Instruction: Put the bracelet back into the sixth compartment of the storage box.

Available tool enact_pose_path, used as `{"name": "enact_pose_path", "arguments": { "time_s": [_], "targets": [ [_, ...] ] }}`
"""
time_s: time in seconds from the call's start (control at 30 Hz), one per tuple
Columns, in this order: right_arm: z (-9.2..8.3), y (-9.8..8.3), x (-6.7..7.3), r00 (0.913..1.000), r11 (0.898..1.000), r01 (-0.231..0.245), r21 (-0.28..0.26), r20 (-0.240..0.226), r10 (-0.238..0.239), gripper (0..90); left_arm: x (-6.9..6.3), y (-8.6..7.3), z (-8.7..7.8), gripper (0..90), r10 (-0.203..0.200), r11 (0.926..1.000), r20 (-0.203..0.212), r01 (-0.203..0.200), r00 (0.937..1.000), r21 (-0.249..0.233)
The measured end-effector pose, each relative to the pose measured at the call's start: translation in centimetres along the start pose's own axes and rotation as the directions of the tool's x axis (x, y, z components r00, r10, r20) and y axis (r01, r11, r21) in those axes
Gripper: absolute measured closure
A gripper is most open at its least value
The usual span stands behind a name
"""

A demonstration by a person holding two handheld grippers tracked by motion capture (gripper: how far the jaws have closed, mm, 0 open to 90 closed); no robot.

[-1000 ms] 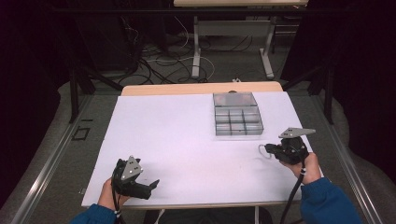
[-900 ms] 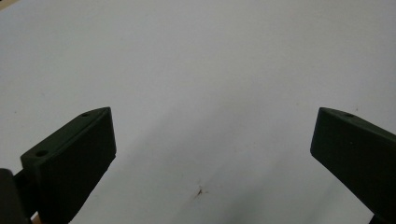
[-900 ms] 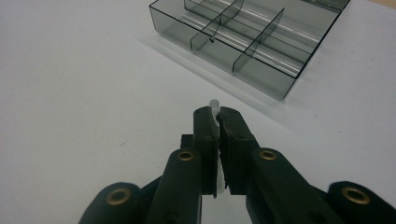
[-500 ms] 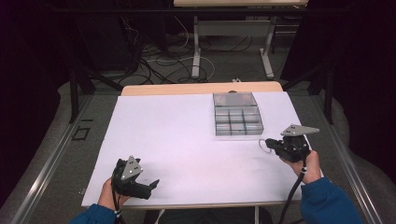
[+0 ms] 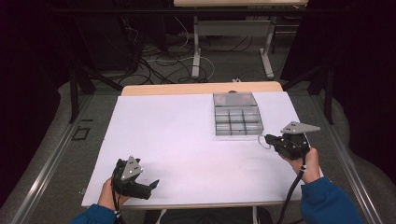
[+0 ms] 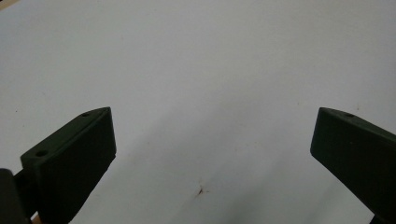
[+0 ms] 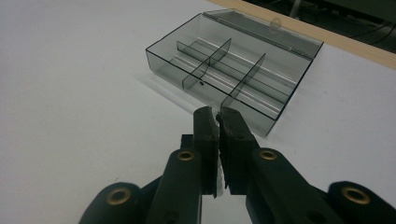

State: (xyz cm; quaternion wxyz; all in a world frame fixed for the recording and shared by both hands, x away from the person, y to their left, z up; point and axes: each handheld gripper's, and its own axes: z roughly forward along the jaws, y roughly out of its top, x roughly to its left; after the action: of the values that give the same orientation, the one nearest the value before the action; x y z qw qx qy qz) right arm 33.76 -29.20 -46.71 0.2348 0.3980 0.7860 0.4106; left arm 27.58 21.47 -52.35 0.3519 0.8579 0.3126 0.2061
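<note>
Right gripper (image 7: 217, 114): jaws pressed together, tips just beside clear compartment box (image 7: 233, 60). Left gripper (image 6: 212, 135): jaws spread over white table (image 5: 177, 135), well apart.

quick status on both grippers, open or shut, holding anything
Left gripper: open, nothing between the jaws, over the bare white table.
Right gripper: shut; whether something small is pinched cannot be told; it points at the clear compartment box.

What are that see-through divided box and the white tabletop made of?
The smoky grey, see-through divided box looks like hard, glossy plastic: its dividers show through the walls and the edges catch light. The white table surface looks matte, perhaps laminate or paper; tan wood edges it.
</note>
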Motion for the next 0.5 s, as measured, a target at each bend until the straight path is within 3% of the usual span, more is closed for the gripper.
{"name": "enact_pose_path", "arguments": {
  "time_s": [0.5],
  "targets": [
    [0.44, 0.95, -0.66, 0.9999, 1.000, -0.002, -0.025, 0.011, 0.002, 86.0, -0.09, -0.01, 0.01, 0.0, -0.002, 1.0000, 0.001, 0.002, 1.0000, -0.003]
  ]
}}
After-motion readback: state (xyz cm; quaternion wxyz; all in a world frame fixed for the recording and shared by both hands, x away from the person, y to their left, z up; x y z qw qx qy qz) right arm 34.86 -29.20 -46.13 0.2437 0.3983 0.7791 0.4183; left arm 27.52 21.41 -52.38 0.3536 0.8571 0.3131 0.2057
